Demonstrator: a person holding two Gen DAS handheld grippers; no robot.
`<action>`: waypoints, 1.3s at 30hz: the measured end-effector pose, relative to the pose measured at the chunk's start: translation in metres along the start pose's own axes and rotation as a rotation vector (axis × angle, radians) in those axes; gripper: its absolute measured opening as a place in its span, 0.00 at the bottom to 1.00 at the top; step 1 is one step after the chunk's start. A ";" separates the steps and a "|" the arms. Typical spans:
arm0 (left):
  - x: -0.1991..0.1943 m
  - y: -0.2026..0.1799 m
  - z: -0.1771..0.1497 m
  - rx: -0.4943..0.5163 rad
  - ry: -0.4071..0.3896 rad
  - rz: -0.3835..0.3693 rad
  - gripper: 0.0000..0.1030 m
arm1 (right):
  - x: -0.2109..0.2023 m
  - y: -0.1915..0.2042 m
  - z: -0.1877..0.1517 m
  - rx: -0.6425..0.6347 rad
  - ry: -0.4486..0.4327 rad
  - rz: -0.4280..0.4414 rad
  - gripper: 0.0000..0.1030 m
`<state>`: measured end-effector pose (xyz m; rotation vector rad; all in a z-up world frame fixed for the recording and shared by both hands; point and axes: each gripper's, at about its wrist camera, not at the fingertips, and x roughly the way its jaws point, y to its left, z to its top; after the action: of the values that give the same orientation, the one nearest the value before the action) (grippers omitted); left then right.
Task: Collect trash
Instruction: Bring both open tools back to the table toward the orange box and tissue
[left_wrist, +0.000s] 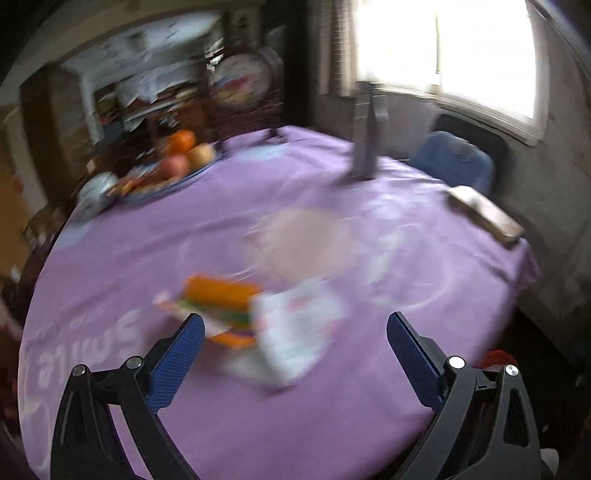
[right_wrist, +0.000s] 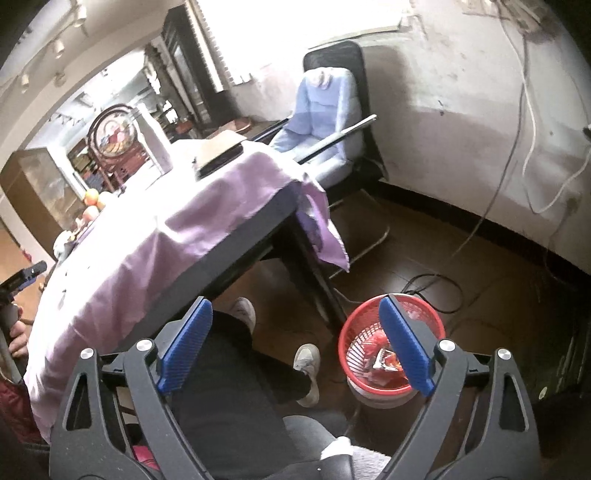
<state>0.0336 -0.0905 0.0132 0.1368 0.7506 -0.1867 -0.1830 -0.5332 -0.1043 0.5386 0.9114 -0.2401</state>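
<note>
The left gripper's (left_wrist: 295, 332) fingers (left_wrist: 177, 363) stand wide apart and hold nothing, above the near edge of the counter (left_wrist: 155, 243) with its purple cloth. Between and just beyond them lie blurred pieces of trash: an orange wrapper (left_wrist: 218, 295) touching a white wrapper (left_wrist: 295, 328) on its right. A plate of fruit (left_wrist: 173, 162) sits at the far left edge, and a flat box (left_wrist: 484, 214) at the far right edge.

The right gripper's (right_wrist: 295, 343) fingers (right_wrist: 404, 347) are also spread wide and empty, off the counter's right side above the floor (right_wrist: 480, 295). Under the right finger a red basket (right_wrist: 351, 328) stands on the floor with wrappers (right_wrist: 384, 363) inside. A blue-covered chair (right_wrist: 325, 110) stands at the counter's far corner.
</note>
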 end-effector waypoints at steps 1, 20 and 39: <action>0.003 0.016 -0.001 -0.024 0.014 0.000 0.94 | 0.001 0.005 0.000 -0.007 0.003 0.000 0.86; 0.133 0.085 0.059 -0.226 0.284 -0.125 0.94 | 0.013 0.037 0.002 -0.054 0.040 -0.040 0.86; 0.131 0.091 0.036 -0.062 0.214 -0.071 0.95 | 0.053 0.201 0.015 -0.289 0.098 0.206 0.87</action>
<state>0.1710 -0.0244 -0.0453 0.0713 0.9742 -0.2184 -0.0569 -0.3708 -0.0710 0.3741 0.9586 0.1047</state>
